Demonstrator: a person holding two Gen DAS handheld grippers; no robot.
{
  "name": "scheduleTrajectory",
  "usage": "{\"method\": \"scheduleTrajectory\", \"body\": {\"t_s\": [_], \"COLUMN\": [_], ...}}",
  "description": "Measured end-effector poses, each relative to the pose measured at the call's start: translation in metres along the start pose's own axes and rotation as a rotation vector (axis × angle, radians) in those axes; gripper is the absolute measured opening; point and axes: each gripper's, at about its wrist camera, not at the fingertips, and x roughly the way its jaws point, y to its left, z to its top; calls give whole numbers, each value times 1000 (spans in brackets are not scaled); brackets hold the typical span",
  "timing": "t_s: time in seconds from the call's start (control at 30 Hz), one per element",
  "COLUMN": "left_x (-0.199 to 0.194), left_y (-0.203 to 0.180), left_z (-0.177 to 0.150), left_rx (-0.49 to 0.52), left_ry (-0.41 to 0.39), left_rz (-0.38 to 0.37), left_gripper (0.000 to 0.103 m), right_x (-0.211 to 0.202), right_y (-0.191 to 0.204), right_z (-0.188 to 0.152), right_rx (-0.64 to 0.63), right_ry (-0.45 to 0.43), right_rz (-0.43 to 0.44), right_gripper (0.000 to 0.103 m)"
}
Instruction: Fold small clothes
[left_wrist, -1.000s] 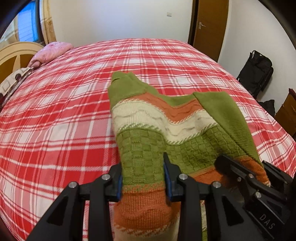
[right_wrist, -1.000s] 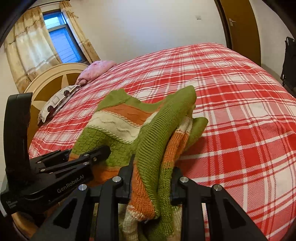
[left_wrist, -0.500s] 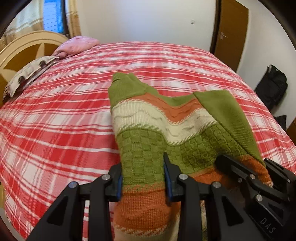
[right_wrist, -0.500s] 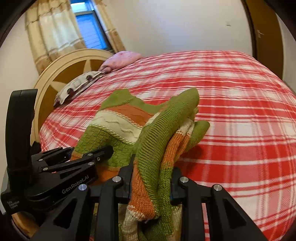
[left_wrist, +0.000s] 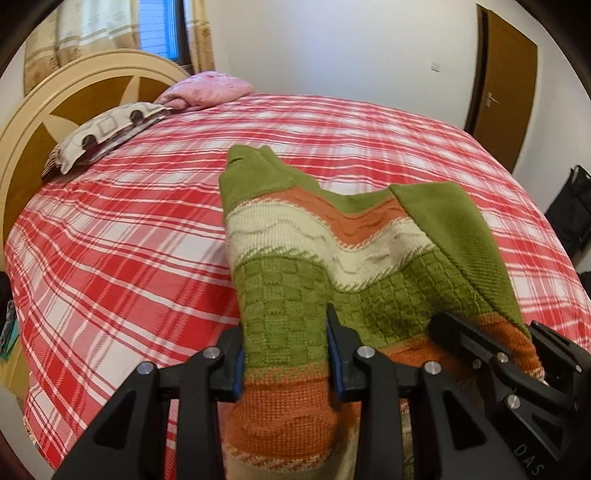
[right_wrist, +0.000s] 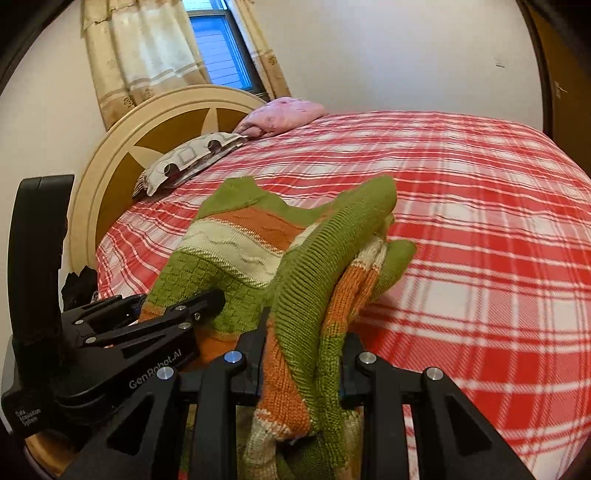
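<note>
Carrying the striped sweater (left_wrist: 295, 258) over the bed (left_wrist: 110, 240), left fingers (left_wrist: 284, 354) and right fingers (right_wrist: 301, 358) both clenched on its hem; next I lay it flat.

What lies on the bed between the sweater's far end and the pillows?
Only bare red plaid bedspread separates the sweater from the pillows, seen in both wrist views.

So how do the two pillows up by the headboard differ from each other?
The pink pillow is plain and puffy, while the patterned pillow is pale with dark shapes and lies flatter. The pink pillow sits farther from the grippers, the patterned pillow nearer. Both rest on the plaid bedspread against the headboard.
</note>
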Motion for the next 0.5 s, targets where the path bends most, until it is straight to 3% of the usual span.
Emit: {"method": "scheduleTrajectory", "body": {"t_s": [0.5], "left_x": [13], "left_y": [25], "left_z": [7], "left_rx": [-20], "left_ry": [11], "left_rz": [8], "left_gripper": [35], "right_x": [20], "right_y": [6], "right_z": [3], "right_rx": [6], "right_ry": [24], "right_rz": [30], "right_gripper": [27]}}
